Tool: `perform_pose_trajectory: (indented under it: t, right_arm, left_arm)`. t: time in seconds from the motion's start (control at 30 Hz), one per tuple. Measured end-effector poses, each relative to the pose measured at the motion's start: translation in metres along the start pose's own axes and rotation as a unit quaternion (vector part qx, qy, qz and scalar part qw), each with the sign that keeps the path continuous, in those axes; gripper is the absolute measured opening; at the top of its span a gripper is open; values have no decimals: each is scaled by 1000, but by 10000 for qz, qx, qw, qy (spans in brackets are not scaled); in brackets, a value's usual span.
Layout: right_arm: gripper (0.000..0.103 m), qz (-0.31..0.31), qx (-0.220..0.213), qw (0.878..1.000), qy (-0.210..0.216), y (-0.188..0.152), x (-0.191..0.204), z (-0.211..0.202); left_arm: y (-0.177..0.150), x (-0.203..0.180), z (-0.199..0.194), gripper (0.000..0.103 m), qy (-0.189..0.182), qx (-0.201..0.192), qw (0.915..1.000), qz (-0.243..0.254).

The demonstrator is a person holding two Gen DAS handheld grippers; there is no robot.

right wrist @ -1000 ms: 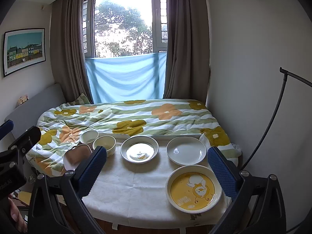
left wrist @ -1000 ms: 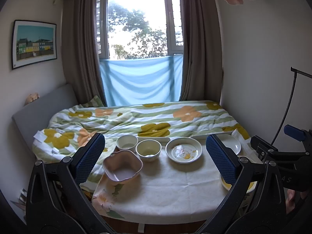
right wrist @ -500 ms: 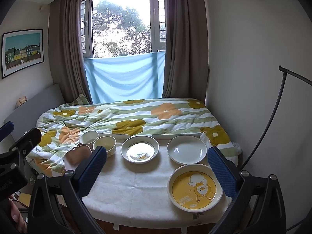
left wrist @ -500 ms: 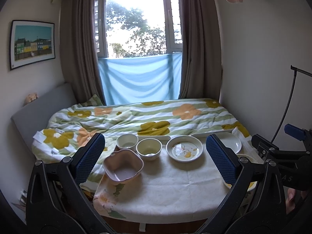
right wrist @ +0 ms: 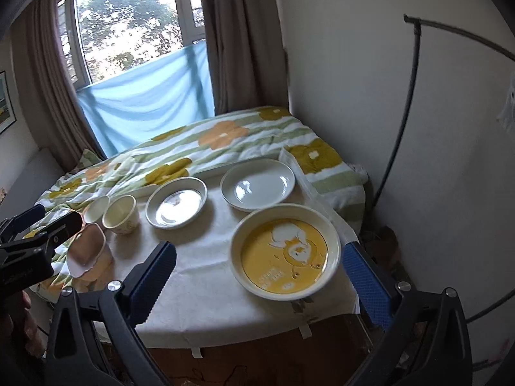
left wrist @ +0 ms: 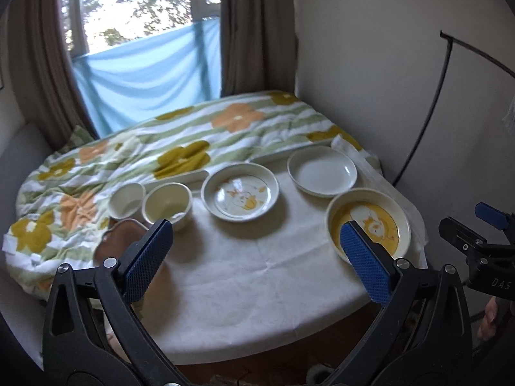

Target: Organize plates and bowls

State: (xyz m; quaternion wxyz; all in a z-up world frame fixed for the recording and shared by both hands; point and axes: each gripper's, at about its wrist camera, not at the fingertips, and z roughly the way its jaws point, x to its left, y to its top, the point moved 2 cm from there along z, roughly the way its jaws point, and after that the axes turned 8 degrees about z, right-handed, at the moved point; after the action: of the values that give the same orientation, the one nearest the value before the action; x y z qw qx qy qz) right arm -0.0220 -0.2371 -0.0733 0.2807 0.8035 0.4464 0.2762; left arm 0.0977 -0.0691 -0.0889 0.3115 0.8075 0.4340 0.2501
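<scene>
On the white-clothed table (left wrist: 244, 276) stand a yellow cartoon plate (left wrist: 370, 225) (right wrist: 285, 254), a plain white plate (left wrist: 322, 170) (right wrist: 257, 184), a patterned shallow plate (left wrist: 239, 191) (right wrist: 176, 206), a cream bowl (left wrist: 167, 204) (right wrist: 120, 214), a small white bowl (left wrist: 126, 199) (right wrist: 96, 208) and a pink wavy bowl (left wrist: 120, 241) (right wrist: 87, 249). My left gripper (left wrist: 256, 255) is open and empty, above the table's near side. My right gripper (right wrist: 260, 265) is open and empty, its fingers either side of the yellow plate, short of it.
A bed with a flowered quilt (left wrist: 180, 141) lies right behind the table. A white wall (right wrist: 370, 96) and a black curved stand (right wrist: 399, 122) are on the right. A long white tray (left wrist: 180, 177) lies at the table's far edge.
Both grippers have tilted down and moved closer over the table, so the dishes look larger. Nothing on the table has moved. Both stay open.
</scene>
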Motion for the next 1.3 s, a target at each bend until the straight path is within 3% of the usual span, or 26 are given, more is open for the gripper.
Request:
perform_pose_trajectory:
  t: [0.13,0.33,0.43,0.53,0.63,0.7,0.83,0.9,0.93,1.07,1.3]
  right_arm:
    - [103,370,405,9985,-27,-11,-40,36]
    - [101,766,905,9927,220,-28,-86,88]
    - [88,1014,1109,9877,440,-33,-106,116]
    - [76,1141,1259,9841,517,-35,-119,137]
    - [68,1246,1385,9809,560,-34,-129,156]
    - [64,1334,1439,9791,531,-34,-136,169]
    - [48,1450,1503,9763,568,-33,-145,185]
    - [41,1453,1501,9759,633,-31,-148,191]
    - [33,1457,1497,9759,635,-30,-149,193]
    - [18,1599,1510,9726,748,-31,-151,199]
    - [15,1555,1542,9735,651,-27,-150,204]
  left_arm:
    - [-5,-31,68,103,-755,532,9954,239]
    - [-20,-74,162,102,-1713,1315,9757,373]
    - [-26,-86,200,98,-2032,1631,9646,413]
    - [-30,-95,228,84,-2249,1790,9568,447]
    - [-32,-101,254,68,-2370,1970,9503,437]
    - [-33,-103,268,53,-2436,2077,9464,430]
    - [-33,-107,282,40,-2534,2125,9429,405]
    - [-32,-109,284,25,-2603,2137,9406,430]
    - [-32,-110,285,24,-2614,2161,9398,432]
    - [-30,-116,287,18,-2717,2183,9362,449]
    - [-29,-127,286,17,-2726,2214,9346,571]
